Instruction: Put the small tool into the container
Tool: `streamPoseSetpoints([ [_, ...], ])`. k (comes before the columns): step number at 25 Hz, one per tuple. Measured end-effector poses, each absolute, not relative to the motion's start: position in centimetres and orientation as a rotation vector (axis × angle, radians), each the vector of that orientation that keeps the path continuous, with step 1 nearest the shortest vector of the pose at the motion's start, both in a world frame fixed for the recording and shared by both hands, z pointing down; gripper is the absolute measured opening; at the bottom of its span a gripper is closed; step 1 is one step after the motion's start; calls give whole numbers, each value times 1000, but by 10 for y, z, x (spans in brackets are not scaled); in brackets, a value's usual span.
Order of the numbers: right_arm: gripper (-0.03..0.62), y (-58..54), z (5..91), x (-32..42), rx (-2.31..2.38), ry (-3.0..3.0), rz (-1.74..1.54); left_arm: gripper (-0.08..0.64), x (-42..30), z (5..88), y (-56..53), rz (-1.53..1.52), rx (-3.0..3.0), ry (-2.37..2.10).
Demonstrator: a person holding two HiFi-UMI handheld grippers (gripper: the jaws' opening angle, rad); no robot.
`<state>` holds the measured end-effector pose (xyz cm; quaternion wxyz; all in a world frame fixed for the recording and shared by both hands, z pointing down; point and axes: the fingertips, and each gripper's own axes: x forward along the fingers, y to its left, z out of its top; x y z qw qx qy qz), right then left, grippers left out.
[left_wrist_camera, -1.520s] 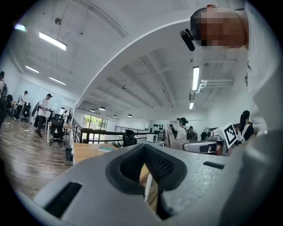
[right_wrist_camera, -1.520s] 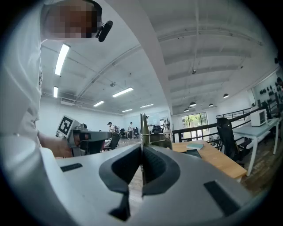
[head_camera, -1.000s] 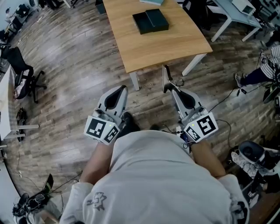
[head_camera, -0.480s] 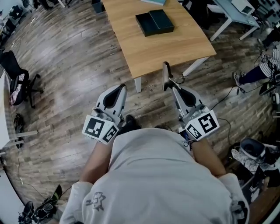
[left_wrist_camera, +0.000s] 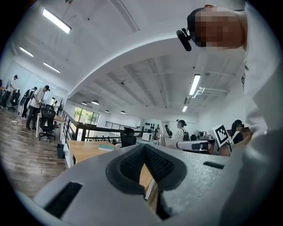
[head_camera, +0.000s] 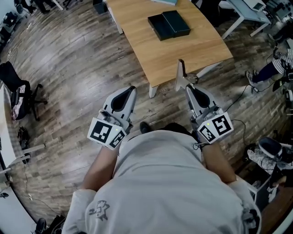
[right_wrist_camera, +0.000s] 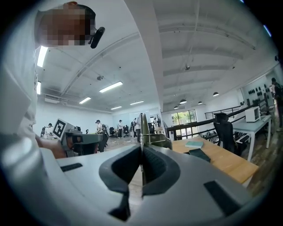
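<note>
— Right side?
— Item 1: my right gripper (head_camera: 188, 86), jaws clamped on the small tool (head_camera: 181, 71), which stands upright by the worktop's (head_camera: 183, 50) near edge.
— Left side?
— Item 2: my left gripper (head_camera: 128, 89), jaws together, empty.
— Container?
— Item 3: dark container (head_camera: 168, 24), on the worktop, well apart from the tool.

Wooden table (head_camera: 183, 50) cut off by the head view's top edge, as is the teal book (head_camera: 165, 1) lying on it; dark container (head_camera: 169, 24) too small to tell whether lidded; small tool (head_camera: 181, 68), kind indiscernible, lower end hidden between the closed jaws of the right gripper (head_camera: 187, 87); person (head_camera: 274, 68) cropped at the right edge.
</note>
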<state>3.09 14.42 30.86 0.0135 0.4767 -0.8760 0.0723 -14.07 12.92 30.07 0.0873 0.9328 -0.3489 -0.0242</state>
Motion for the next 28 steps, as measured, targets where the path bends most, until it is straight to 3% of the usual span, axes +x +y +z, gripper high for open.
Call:
streamPoseSetpoints([
  [11,9,83,319,50,1473,-2724,301,6,-120,303,68,-54,2770,-1007],
  [28,9,-42,344,137,1296,-2779,384,6,-28,316,-40,-37,2717,-1129],
])
